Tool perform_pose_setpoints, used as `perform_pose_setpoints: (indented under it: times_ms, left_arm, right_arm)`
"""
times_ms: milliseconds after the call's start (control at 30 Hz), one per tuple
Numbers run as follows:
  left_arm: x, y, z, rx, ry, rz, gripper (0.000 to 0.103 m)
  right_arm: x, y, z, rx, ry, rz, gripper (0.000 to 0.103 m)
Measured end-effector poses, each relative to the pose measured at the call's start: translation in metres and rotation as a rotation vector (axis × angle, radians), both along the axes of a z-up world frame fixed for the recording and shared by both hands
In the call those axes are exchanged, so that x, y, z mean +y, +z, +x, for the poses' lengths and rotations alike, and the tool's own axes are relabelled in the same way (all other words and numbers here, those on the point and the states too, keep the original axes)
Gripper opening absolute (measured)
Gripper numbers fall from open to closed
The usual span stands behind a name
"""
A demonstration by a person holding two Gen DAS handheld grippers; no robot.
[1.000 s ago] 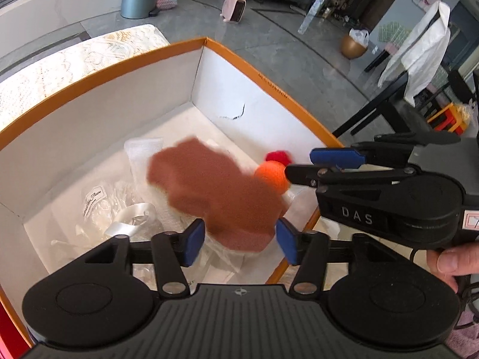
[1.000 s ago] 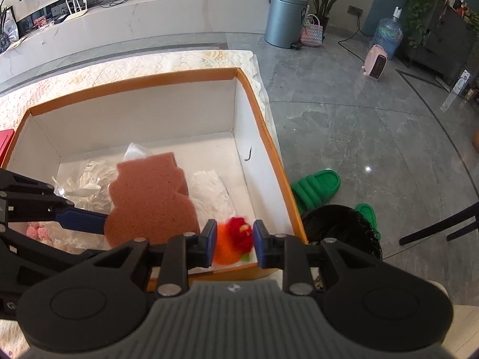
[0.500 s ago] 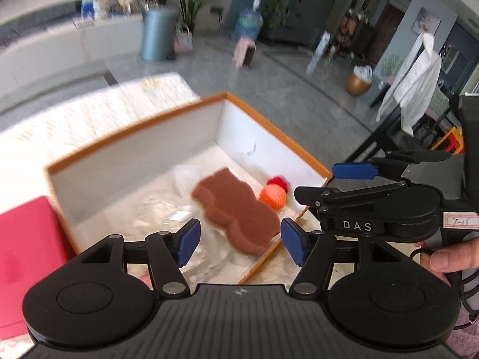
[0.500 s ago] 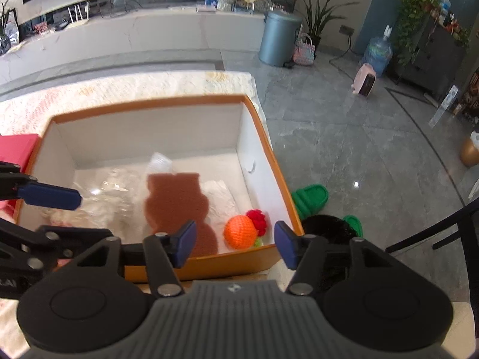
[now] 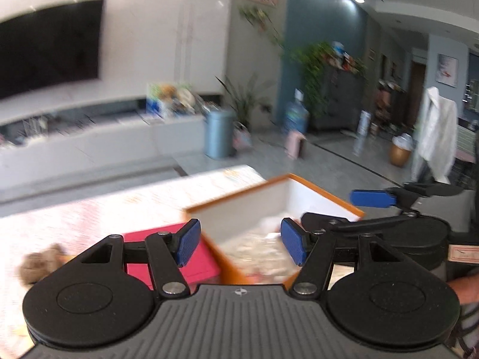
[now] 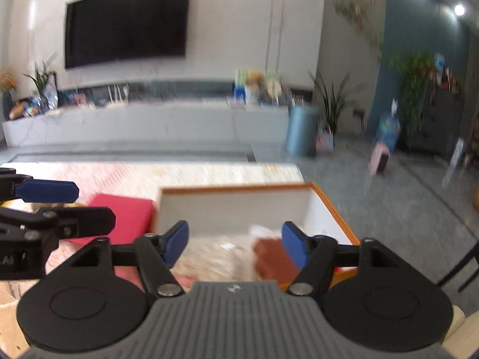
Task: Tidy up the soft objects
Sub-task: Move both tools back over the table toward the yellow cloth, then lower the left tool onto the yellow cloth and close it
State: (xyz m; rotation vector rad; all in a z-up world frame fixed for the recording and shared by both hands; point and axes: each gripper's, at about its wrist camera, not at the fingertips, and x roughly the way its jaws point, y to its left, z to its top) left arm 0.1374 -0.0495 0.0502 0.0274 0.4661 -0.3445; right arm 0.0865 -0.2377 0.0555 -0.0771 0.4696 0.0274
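An orange-rimmed white box point(image 5: 314, 187) point(image 6: 239, 191) stands on the table ahead of both grippers. A brown sponge point(image 6: 271, 258) lies inside it among clear plastic wrap point(image 6: 215, 254). My left gripper point(image 5: 239, 243) is open and empty, raised near the box's near left corner. My right gripper point(image 6: 235, 246) is open and empty, raised over the box's near edge. The right gripper also shows at the right of the left wrist view point(image 5: 374, 206). A fuzzy brown soft object point(image 5: 39, 264) lies on the table at the far left.
A pink-red flat box point(image 5: 179, 257) point(image 6: 125, 215) lies left of the orange box. The patterned tablecloth point(image 6: 179, 173) runs to the table's far edge. A grey bin point(image 6: 301, 130) and a TV point(image 6: 127, 24) stand beyond. Both views are motion-blurred.
Both grippers have pulled back and tilted up from the box, so the room now fills the views. The brown sponge fell from the left gripper and stays in the box. The right gripper opened.
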Motion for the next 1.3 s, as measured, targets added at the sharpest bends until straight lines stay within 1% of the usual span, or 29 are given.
perform_pose_setpoints:
  times_ms: [67, 133, 200, 267, 400, 500, 567, 633, 767, 900, 1000, 1100, 1233, 1267, 1300]
  left_arm:
    - [0.011, -0.003, -0.013, -0.034, 0.047, 0.017, 0.073]
    - [0.024, -0.009, -0.021, -0.040, 0.082, 0.022, 0.073]
    - [0.038, -0.015, -0.029, -0.042, 0.120, 0.023, 0.073]
    - [0.051, -0.021, -0.035, -0.037, 0.167, 0.029, 0.073]
    - [0.078, -0.035, -0.040, -0.012, 0.254, 0.033, 0.072]
    - [0.102, -0.045, -0.046, 0.010, 0.315, 0.023, 0.072]
    - [0.117, -0.050, -0.048, 0.026, 0.348, 0.020, 0.072]
    - [0.131, -0.053, -0.051, 0.042, 0.378, 0.016, 0.068]
    - [0.154, -0.061, -0.052, 0.064, 0.437, -0.002, 0.066]
    - [0.179, -0.072, -0.052, 0.114, 0.442, -0.047, 0.065]
    - [0.196, -0.082, -0.055, 0.151, 0.445, -0.073, 0.065]
    - [0.217, -0.087, -0.054, 0.211, 0.459, -0.141, 0.065]
    - [0.244, -0.097, -0.052, 0.277, 0.478, -0.240, 0.065]
    - [0.248, -0.099, -0.050, 0.290, 0.479, -0.267, 0.065]
    - [0.251, -0.100, -0.049, 0.297, 0.477, -0.277, 0.065]
  right_arm:
    - [0.018, -0.004, -0.011, -0.028, 0.010, 0.030, 0.086]
    - [0.036, -0.010, -0.019, -0.038, 0.027, 0.063, 0.086]
    - [0.057, -0.017, -0.024, -0.026, 0.021, 0.072, 0.093]
    - [0.076, -0.025, -0.027, -0.035, 0.010, 0.074, 0.093]
    - [0.111, -0.042, -0.031, -0.040, 0.032, 0.109, 0.093]
    - [0.139, -0.055, -0.029, -0.033, 0.071, 0.086, 0.093]
    - [0.158, -0.063, -0.030, -0.025, 0.124, 0.058, 0.093]
    - [0.174, -0.069, -0.028, -0.011, 0.163, 0.030, 0.094]
    - [0.203, -0.081, -0.024, 0.025, 0.253, -0.009, 0.094]
    - [0.227, -0.092, -0.021, 0.042, 0.314, -0.054, 0.094]
    - [0.241, -0.098, -0.012, 0.064, 0.333, -0.052, 0.094]
    - [0.247, -0.102, -0.001, 0.082, 0.334, -0.043, 0.094]
    - [0.255, -0.109, 0.013, 0.081, 0.339, -0.030, 0.094]
    - [0.258, -0.112, 0.018, 0.085, 0.340, -0.031, 0.093]
    - [0.260, -0.115, 0.022, 0.093, 0.343, -0.030, 0.091]
